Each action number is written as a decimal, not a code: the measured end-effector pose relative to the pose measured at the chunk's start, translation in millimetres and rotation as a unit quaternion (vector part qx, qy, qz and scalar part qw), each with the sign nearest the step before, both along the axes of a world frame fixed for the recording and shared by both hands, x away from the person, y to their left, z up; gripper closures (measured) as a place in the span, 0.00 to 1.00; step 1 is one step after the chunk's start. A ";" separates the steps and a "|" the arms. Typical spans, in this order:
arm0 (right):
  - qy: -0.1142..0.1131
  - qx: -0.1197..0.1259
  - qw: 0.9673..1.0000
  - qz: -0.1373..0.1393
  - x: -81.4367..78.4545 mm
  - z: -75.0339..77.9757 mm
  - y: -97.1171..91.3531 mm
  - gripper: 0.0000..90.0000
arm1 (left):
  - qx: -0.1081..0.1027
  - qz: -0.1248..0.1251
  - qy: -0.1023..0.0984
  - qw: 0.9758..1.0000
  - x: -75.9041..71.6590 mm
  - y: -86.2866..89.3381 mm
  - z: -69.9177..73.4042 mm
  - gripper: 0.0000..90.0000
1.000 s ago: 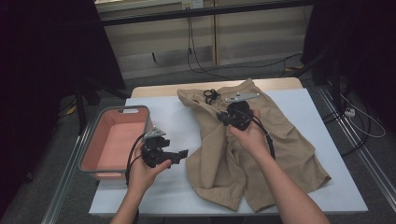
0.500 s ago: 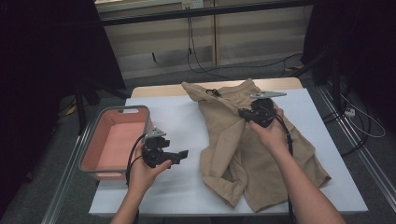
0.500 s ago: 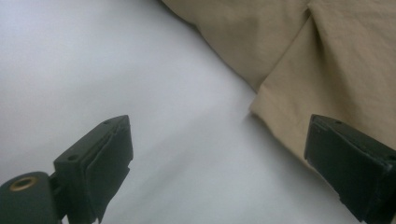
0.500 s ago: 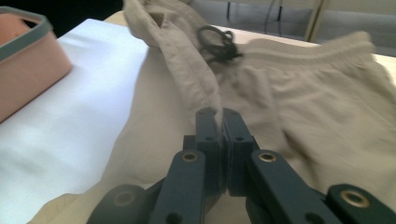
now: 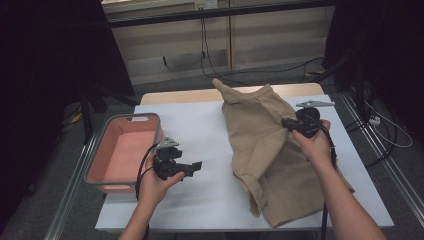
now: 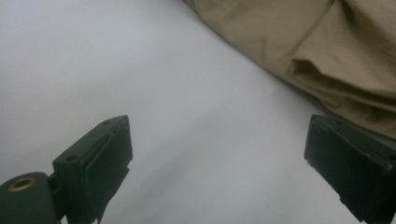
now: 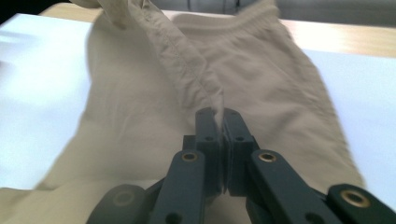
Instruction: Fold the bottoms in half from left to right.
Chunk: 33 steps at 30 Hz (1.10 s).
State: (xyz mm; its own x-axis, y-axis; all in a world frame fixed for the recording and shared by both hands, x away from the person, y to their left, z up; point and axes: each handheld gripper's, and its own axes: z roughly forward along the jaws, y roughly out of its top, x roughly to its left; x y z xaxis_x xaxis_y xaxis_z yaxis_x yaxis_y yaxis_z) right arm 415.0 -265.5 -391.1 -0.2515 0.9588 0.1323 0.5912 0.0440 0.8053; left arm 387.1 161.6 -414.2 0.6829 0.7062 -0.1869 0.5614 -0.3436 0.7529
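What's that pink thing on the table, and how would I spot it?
Start at the white-topped table and look to its left edge. Beside the person's left gripper sits a pink tub with a grey rim. It is the one rigid, boxy thing; the tan shorts lie limp at the right.

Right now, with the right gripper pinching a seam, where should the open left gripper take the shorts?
Probably the shorts' near left hem edge, approached level from the left gripper's side: it lies flat, exposed on the white cover, opposite the right gripper.

The right tool (image 7: pixel 217 122) pinches a hem of the tan shorts (image 7: pixel 275 88).
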 end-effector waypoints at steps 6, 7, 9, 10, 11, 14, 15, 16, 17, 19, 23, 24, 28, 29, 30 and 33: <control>0.020 -0.008 0.999 -0.027 0.8 -15.4 -20.0 0.97 | 0.002 0.000 0.003 1.000 0.1 -1.4 -1.4 0.09; 0.021 -0.007 0.999 -0.029 1.0 -17.3 -21.9 0.97 | 0.002 0.000 0.002 1.000 0.1 -1.4 -1.4 0.09; 0.029 -0.007 0.999 -0.035 1.4 -22.8 -25.8 0.97 | 0.002 0.000 0.002 1.000 0.4 -1.3 -1.2 0.09; 0.033 -0.009 0.999 -0.036 1.5 -26.2 -27.6 0.97 | 0.002 0.000 0.002 1.000 0.4 -1.3 -1.2 0.09; 0.036 -0.009 0.999 -0.037 1.5 -28.2 -28.3 0.97 | 0.004 0.000 0.001 1.000 0.5 -1.5 -1.4 0.09; 0.044 -0.019 0.998 -0.037 1.8 -35.8 -29.0 0.97 | 0.005 0.000 0.003 1.000 0.7 -1.6 -2.2 0.09; 0.047 -0.019 0.998 -0.038 1.8 -37.8 -29.0 0.97 | 0.006 0.001 0.002 1.000 0.7 -1.8 -2.3 0.09; 0.048 -0.020 0.998 -0.038 1.8 -39.0 -29.1 0.97 | 0.006 0.000 0.002 1.000 0.8 -1.6 -2.3 0.09; 0.050 -0.022 0.998 -0.039 1.9 -40.2 -29.1 0.97 | 0.005 0.000 0.004 1.000 0.8 -1.5 -2.2 0.09; 0.051 -0.024 0.998 -0.038 2.0 -42.1 -29.2 0.97 | 0.005 0.000 0.003 1.000 0.8 -1.4 -2.4 0.09; 0.054 -0.032 0.997 -0.037 1.1 -43.5 -30.1 0.97 | 0.008 0.001 0.002 1.000 1.2 -1.0 -2.5 0.09; 0.055 -0.029 0.997 -0.038 1.0 -43.9 -31.0 0.97 | 0.007 0.001 0.002 1.000 1.2 -0.8 -2.3 0.09; 0.055 -0.039 0.997 -0.045 -0.7 -46.2 -37.6 0.97 | 0.006 0.001 0.003 1.000 1.0 -0.7 -2.0 0.09; 0.056 -0.039 0.996 -0.048 -1.2 -46.7 -39.2 0.97 | 0.007 0.002 0.001 1.000 1.2 -0.7 -2.4 0.09; 0.056 -0.039 0.996 -0.052 -1.6 -47.8 -42.2 0.97 | 0.007 0.002 0.002 1.000 1.3 -0.7 -2.6 0.09; 0.058 -0.037 0.996 -0.058 -2.7 -50.3 -47.0 0.96 | 0.008 0.002 0.003 1.000 1.7 -1.4 -3.5 0.09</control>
